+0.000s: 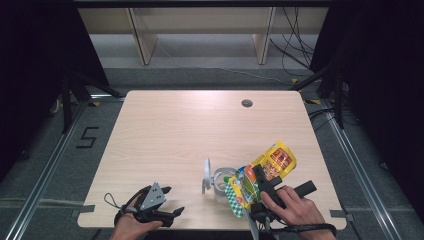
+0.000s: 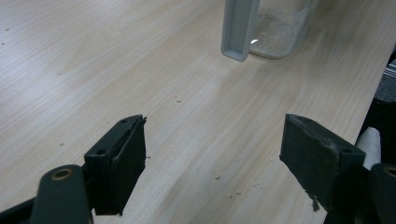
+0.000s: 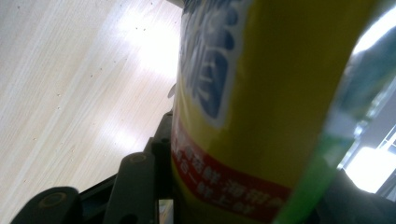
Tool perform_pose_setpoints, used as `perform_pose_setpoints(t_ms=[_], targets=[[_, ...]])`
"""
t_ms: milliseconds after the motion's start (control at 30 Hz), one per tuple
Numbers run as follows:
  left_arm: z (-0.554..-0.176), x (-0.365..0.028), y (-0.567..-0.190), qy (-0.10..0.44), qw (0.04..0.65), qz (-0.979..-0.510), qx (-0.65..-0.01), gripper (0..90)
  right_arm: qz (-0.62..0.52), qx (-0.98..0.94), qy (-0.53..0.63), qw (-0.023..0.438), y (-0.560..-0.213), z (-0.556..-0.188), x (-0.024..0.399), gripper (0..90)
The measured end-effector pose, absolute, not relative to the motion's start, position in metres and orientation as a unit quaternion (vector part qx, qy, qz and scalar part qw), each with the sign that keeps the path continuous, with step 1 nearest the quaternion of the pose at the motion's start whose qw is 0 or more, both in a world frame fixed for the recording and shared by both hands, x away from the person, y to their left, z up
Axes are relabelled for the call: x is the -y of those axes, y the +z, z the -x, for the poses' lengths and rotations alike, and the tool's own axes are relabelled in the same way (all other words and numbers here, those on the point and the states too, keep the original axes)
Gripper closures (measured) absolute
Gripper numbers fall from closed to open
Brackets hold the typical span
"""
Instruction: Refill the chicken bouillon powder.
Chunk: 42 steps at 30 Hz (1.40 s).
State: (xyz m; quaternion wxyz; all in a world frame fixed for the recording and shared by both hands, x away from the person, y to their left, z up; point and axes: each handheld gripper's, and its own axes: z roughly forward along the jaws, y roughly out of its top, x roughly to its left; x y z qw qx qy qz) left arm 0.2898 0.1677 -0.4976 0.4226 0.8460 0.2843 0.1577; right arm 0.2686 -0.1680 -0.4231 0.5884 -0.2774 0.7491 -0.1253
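A yellow snack bag [image 1: 274, 161] with a green and white end lies tilted over a clear jar [image 1: 221, 182] near the front edge of the table [image 1: 175, 130]. The jar's grey lid [image 1: 206, 175] stands swung up on its left. My right gripper [image 1: 258, 181] is shut on the bag, which looms close in the right gripper view [image 3: 261, 93], with one black finger [image 3: 161, 149] pressed to its side. My left gripper [image 1: 174, 200] rests at the front left, open with nothing in it [image 2: 212, 154]. Beyond its jaws stand the jar [image 2: 280, 28] and its lid [image 2: 239, 28].
Small crumbs [image 2: 177, 99] dot the wood in front of the left gripper. A round cable hole [image 1: 246, 103] sits at the table's far right. Wooden shelving [image 1: 200, 30] and floor cables [image 1: 295, 55] lie beyond the far edge.
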Motion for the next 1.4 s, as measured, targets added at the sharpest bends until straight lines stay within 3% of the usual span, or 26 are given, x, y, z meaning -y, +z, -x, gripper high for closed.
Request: perform_pose_setpoints(t_ms=[1400], targets=[[-0.29, -0.169, -0.498, 0.163, 0.418, -0.847, -0.285, 21.7, 0.297, -0.747, -0.133, 0.58, -0.417, -0.278, 0.169, 57.3]])
